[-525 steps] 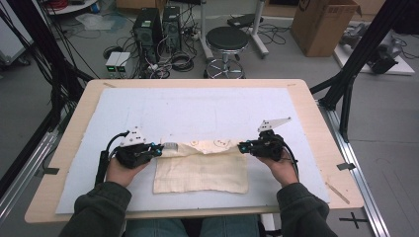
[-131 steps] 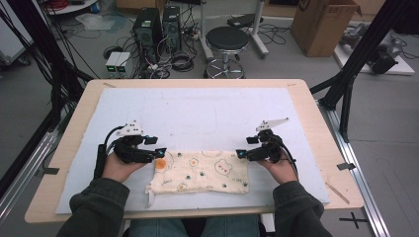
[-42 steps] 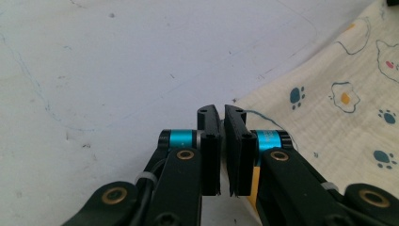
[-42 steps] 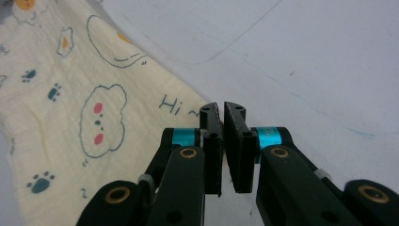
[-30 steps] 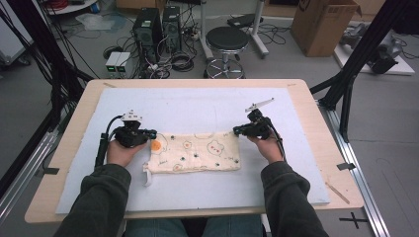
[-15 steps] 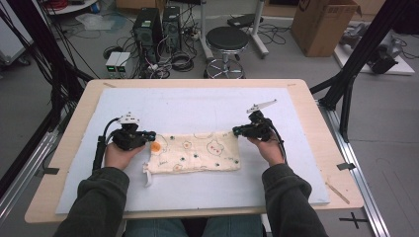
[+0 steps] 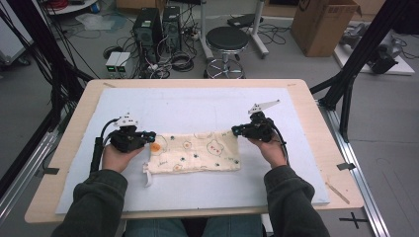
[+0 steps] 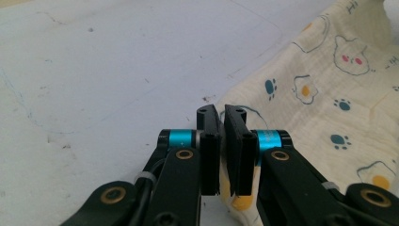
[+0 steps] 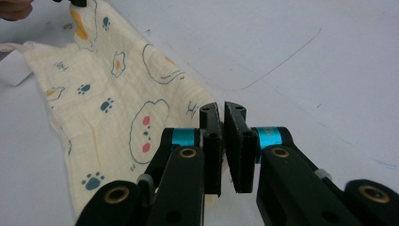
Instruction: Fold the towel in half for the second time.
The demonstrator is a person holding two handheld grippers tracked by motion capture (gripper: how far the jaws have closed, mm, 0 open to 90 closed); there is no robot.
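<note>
On the white mat (image 7: 197,106) | left gripper (image 8: 221,113), right gripper (image 9: 222,109) each pinch cloth (image 7: 197,150) corners | high view: white tag (image 7: 146,174)

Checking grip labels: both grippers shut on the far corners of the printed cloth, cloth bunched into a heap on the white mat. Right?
Not quite. The cloth lies spread flat on the white mat, not heaped; the high view shows it. The rest holds: left gripper and right gripper are each shut on a far corner.

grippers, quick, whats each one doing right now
Left tool: shut on the printed cloth, pinching its far left corner.
Right tool: shut on the printed cloth, pinching its far right corner.
</note>
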